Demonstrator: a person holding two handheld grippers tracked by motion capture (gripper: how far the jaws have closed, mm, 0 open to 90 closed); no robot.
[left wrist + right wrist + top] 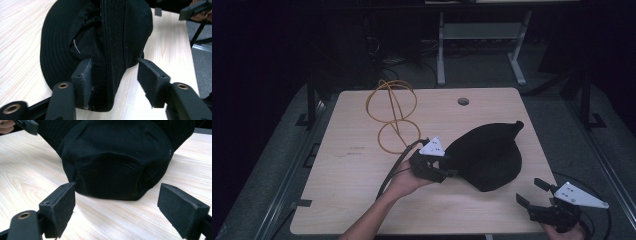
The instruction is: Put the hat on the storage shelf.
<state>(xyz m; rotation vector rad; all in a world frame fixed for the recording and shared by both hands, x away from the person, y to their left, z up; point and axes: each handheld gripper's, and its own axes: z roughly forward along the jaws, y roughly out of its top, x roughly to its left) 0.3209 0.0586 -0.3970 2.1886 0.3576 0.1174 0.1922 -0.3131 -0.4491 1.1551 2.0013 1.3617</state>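
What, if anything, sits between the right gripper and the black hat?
Nothing visible: bare table lies between the open right gripper and the black hat. The yellow wire hoops sit far off, and the left gripper straddles the hat's brim.

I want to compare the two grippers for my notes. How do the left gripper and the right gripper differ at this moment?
The left gripper is at the black hat, with a fold of the brim between its jaws; the right gripper holds nothing and stands apart from the hat. The left gripper's jaws are partly closed, one pad against the fabric; the right gripper's jaws are wide open. The left gripper is over the table's middle, the right at its near right corner. Both point at the hat.
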